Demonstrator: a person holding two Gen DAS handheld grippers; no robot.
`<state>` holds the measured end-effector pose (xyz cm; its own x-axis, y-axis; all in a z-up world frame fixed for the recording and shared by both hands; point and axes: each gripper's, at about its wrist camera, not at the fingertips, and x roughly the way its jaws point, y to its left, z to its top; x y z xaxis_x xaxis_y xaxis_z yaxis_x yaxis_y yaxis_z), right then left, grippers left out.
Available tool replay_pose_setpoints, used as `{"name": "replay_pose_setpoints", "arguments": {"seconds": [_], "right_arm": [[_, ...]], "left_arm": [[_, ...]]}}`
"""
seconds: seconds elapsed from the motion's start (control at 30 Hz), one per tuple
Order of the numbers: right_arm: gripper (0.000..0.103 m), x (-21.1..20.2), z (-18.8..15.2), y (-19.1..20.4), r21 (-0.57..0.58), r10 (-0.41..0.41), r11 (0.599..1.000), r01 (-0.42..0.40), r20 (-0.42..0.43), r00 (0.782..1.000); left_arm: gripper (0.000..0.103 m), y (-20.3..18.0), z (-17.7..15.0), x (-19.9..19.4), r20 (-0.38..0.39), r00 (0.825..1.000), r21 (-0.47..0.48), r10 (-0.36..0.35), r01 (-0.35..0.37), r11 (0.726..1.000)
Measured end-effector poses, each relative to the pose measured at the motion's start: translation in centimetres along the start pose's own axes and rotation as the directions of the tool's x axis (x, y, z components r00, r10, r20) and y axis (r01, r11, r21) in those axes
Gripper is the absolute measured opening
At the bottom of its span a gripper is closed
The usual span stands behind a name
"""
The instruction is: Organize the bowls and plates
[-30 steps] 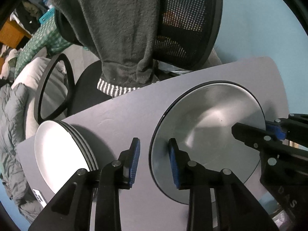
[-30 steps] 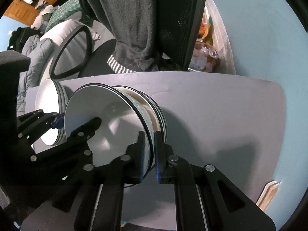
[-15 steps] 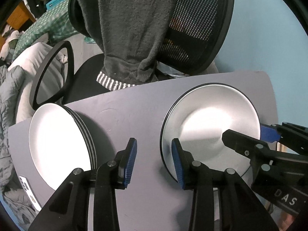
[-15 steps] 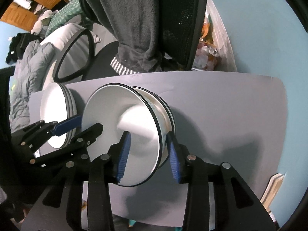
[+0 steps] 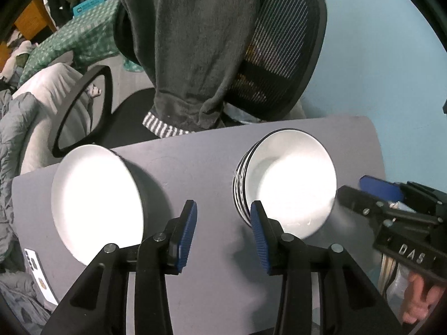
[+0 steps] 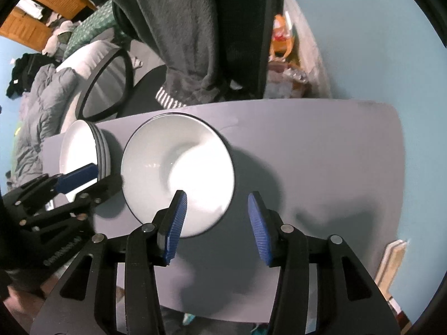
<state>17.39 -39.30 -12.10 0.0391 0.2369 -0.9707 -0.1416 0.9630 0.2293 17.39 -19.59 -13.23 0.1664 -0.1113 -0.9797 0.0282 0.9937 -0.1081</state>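
at the left edge of the grey table [image 5: 212, 167] sits a stack of white plates [image 5: 95, 195], dark-rimmed and nested, close to the near-left corner. just off that corner a phone [image 5: 37, 275] lies on bedding. moving right, the left gripper [image 5: 223, 230] hangs over bare tabletop between the two piles; its jaws have just been opening and stand apart with nothing between the blue pads. its right pad sits in front of the bowls' near-left rim in the left wrist view, though contact cannot be told.

right of centre is the stack of bowls [image 5: 287, 184] — white inside, patterned on the outer walls — with the top bowl seated squarely in the ones below. the right gripper [image 6: 218, 223] is over the bowls' right rim; its jaws too have just been opening, and the rim is now free of them, so the top bowl is released.

the right part of the table is bare up to its far-right corner, and an office chair [image 5: 279, 55] draped with a dark garment [image 5: 190, 44] stands behind the far edge.

as a judgement, the sorting looks close to done: plates in one pile, bowls in another, no loose dish visible — little seems left beyond drawing both grippers clear.
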Motion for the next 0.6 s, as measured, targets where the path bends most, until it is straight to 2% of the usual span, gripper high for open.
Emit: {"name": "replay_pose_setpoints", "arguments": {"seconds": [0.07,0.13,0.27,0.5,0.57,0.6], "right_arm": [[0.052,-1.5,-0.6,-0.1,-0.009,-0.027,1.000,0.028,0.046,0.999],[0.055,-2.7,-1.0,-0.2,-0.013,-0.041,0.999,0.042,0.087,0.995],[0.062,-5.2,-2.3,-0.4,-0.010,-0.026,1.000,0.028,0.151,0.988],[0.062,-8.2,-4.4,0.1,-0.029,-0.032,0.999,0.040,0.234,0.972],[0.063,-8.7,-4.8,0.4,-0.038,-0.043,0.998,0.054,0.254,0.966],[0.064,-9.0,-5.1,0.5,-0.045,-0.052,0.997,0.067,0.268,0.962]], "left_arm": [[0.042,0.3,-0.4,-0.9,0.017,1.000,-0.008,-0.006,0.007,1.000],[0.055,0.8,-0.9,-2.0,0.036,0.999,-0.022,-0.013,0.014,1.000],[0.056,1.7,-1.9,-4.1,0.078,0.997,-0.032,0.000,0.003,0.999],[0.057,2.9,-4.3,-6.6,0.110,0.994,-0.086,0.027,-0.017,0.996],[0.059,3.0,-5.1,-7.2,0.117,0.993,-0.098,0.033,-0.022,0.995],[0.066,3.1,-5.3,-7.3,0.117,0.993,-0.101,0.034,-0.023,0.995]]}}
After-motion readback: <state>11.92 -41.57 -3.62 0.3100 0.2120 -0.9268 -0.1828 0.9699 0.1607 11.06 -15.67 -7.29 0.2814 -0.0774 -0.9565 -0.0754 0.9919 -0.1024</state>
